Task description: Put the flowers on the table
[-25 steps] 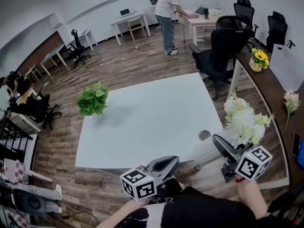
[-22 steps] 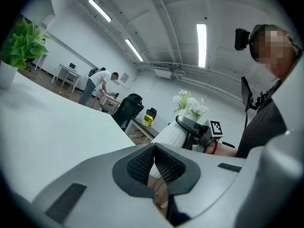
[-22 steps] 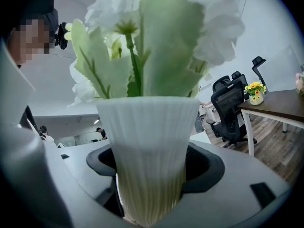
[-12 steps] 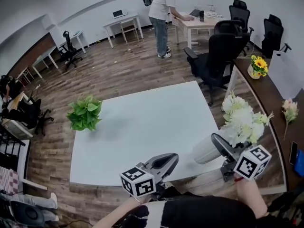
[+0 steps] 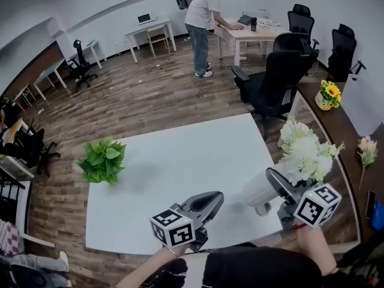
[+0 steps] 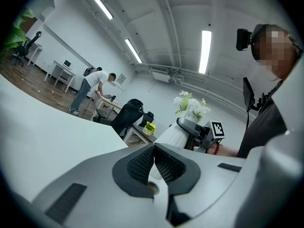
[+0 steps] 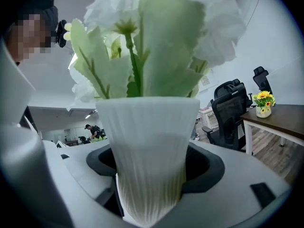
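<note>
One white vase (image 5: pixel 257 191) of flowers (image 5: pixel 305 152), clamped in the right tongs (image 5: pixel 270 183) at the bench (image 5: pixel 180 155) corner. Left tongs (image 5: pixel 211 200) pinched together, empty. One green plant (image 5: pixel 103 159) sits opposite.

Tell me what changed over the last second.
Both grippers advanced past the near edge of the white table. The right gripper carried the vase of white flowers from off the corner to above the tabletop, and the left gripper came along. Unchanged: right jaws clamped on the vase, left jaws shut and empty, green plant at the far-left corner.
</note>
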Action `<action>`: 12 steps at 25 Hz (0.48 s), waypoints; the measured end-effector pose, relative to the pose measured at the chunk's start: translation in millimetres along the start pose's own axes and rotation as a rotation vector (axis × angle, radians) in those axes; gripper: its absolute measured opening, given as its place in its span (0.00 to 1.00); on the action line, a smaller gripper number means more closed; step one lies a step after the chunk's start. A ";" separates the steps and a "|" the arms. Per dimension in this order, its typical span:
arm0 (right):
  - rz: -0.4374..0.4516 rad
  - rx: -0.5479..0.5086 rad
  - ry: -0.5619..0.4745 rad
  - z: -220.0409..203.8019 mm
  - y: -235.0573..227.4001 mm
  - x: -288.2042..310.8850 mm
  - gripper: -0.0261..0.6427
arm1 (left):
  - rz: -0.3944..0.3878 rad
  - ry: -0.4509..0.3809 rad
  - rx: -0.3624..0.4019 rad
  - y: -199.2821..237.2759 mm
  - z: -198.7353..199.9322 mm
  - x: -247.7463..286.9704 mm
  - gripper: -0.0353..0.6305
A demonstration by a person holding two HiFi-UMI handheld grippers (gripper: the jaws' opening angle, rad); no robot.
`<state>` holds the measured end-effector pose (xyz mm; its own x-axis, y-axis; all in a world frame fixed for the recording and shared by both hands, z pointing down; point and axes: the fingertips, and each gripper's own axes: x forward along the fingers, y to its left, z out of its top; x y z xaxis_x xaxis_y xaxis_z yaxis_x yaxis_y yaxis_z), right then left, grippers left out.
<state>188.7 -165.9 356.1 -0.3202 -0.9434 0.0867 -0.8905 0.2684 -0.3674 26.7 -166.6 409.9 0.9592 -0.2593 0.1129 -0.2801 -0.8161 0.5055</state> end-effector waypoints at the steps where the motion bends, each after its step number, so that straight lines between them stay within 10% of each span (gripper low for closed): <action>1: -0.002 0.001 -0.001 1.1 -1.4 5.7 0.59 | -0.001 -0.001 -0.001 4.7 3.0 0.8 0.07; 12: -0.015 -0.002 0.027 2.2 -14.0 53.6 0.59 | 0.002 -0.017 -0.045 53.9 14.9 14.4 0.07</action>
<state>184.8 -220.7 363.9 -0.3157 -0.9416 0.1175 -0.8956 0.2549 -0.3645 24.9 -222.0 426.0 0.9578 -0.2697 0.0997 -0.2795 -0.7914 0.5437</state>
